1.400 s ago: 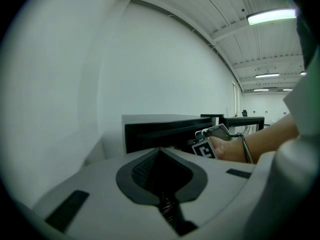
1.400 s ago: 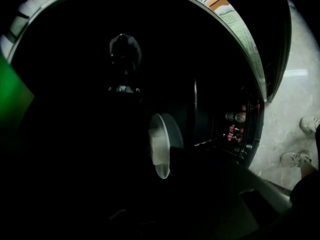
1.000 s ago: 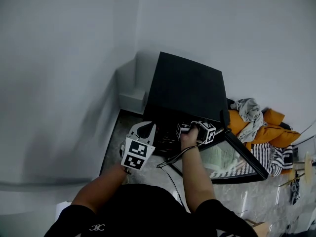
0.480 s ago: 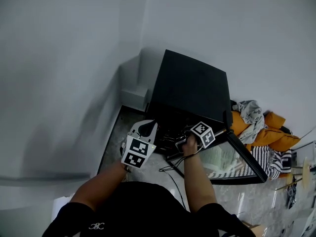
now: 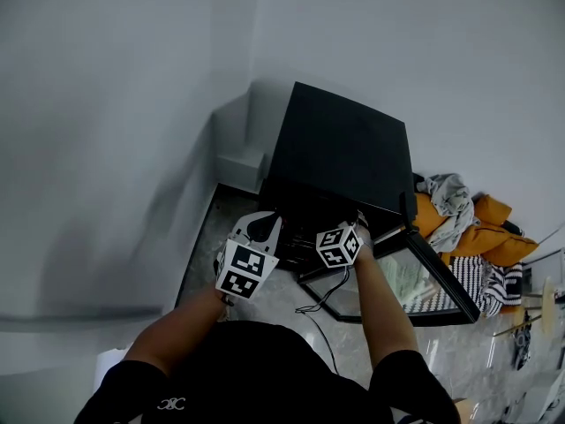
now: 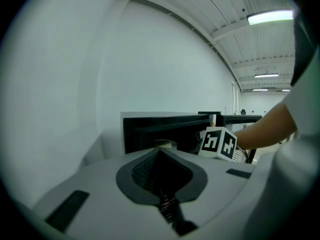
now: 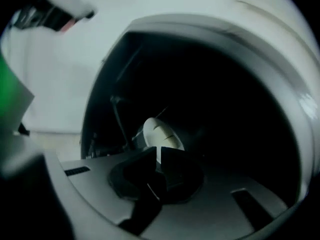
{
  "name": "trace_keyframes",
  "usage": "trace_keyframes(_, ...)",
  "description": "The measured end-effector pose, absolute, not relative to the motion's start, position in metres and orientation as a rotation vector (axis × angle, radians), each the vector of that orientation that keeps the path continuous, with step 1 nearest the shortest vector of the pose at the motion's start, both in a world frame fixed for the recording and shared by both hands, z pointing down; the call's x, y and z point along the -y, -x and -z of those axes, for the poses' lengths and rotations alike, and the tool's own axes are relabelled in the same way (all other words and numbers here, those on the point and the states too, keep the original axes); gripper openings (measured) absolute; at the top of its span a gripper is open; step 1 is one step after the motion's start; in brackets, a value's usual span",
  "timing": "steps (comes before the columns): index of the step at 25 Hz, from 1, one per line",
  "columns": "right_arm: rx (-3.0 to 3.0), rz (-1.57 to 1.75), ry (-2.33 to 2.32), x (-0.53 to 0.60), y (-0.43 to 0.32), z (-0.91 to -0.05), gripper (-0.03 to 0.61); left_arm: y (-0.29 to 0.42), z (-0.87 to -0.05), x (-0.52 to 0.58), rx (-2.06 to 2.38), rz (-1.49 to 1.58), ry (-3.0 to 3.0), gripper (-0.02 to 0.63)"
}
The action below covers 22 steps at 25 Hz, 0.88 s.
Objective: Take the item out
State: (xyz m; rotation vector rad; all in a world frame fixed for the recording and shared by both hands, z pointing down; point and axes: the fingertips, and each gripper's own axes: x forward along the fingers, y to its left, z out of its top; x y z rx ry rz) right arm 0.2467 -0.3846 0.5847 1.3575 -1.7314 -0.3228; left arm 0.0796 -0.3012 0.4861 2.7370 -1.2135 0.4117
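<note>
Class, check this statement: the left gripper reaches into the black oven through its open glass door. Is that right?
No. It is the right gripper that reaches into the black oven through its open glass door. Its jaws have just been closing on a pale round item. The left gripper hangs outside, as the head view shows.

My left claw (image 6: 160, 154): jaws together, nothing between | ahead: black box-shaped appliance (image 6: 150, 130), front open | at its opening: white cube with black square markers (image 6: 218, 143), forearm (image 6: 265, 129) behind it
</note>
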Motion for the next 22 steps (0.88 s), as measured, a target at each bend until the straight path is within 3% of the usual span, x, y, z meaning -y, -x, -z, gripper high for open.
trace_keyframes(5, 1.607, 0.418, -1.109, 0.390, -0.254, -0.601, 0.089, -0.076, -0.490, 0.300, 1.228, -0.418, -2.735, 0.000)
trace_keyframes(22, 1.486, 0.518, -0.779, 0.400, -0.256, -0.617, 0.091, -0.058, -0.498, 0.296, 1.268, -0.462, -2.695, 0.000)
